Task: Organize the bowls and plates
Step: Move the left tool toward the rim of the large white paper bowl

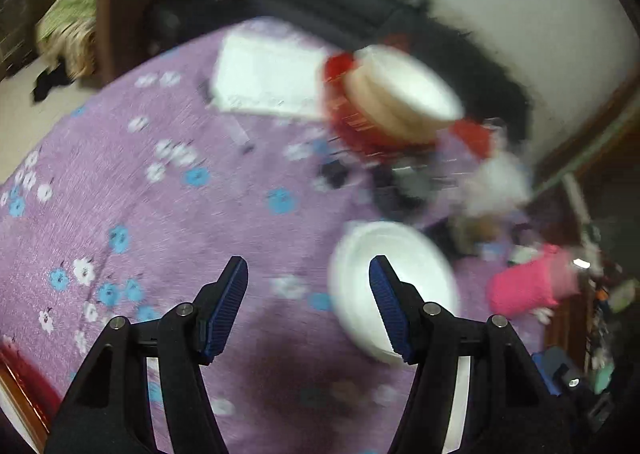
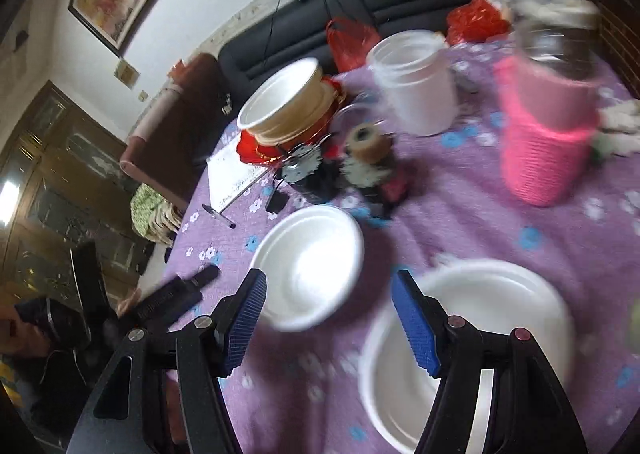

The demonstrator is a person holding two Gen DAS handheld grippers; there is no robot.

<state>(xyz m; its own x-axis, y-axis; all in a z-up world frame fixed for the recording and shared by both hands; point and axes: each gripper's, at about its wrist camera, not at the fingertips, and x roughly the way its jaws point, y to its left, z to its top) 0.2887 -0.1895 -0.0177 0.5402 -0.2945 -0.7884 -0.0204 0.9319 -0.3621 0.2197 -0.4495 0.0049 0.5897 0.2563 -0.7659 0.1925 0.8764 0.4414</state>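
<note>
On the purple tablecloth (image 2: 460, 214), both the left gripper (image 1: 308, 278) and right gripper (image 2: 328, 294) hang spread and empty, two loose white plates (image 2: 308, 266) at twelve o'clock awaiting, I judge, the bowl stack (image 2: 284, 102) beyond.

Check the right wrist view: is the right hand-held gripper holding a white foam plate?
No: the right hand-held gripper is open and empty, above the two white foam plates lying on the purple floral tablecloth.
</note>
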